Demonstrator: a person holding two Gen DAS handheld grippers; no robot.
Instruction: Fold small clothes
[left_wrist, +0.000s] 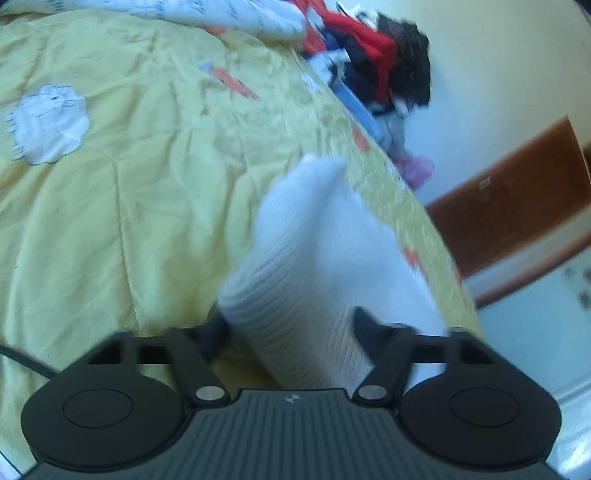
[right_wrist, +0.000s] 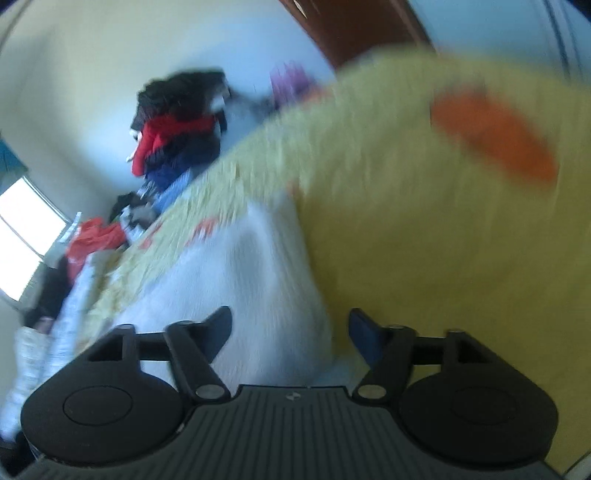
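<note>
A white ribbed sock (left_wrist: 314, 258) lies on the yellow bedspread (left_wrist: 129, 203), its cuff nearest the camera and its toe pointing away. In the left wrist view the cuff sits between the wide-apart fingers of my left gripper (left_wrist: 291, 326), which is open; the pads do not press on it. In the blurred right wrist view the same white sock (right_wrist: 251, 288) reaches in between the fingers of my right gripper (right_wrist: 290, 326). This gripper is open too, with yellow cloth showing between the sock and the right finger (right_wrist: 364, 332).
The bedspread (right_wrist: 406, 221) carries white sheep and orange carrot patches. A heap of red, dark and blue clothes (left_wrist: 373, 62) is piled at the bed's far edge by the wall. Beyond the edge stands a brown wooden door (left_wrist: 509, 199).
</note>
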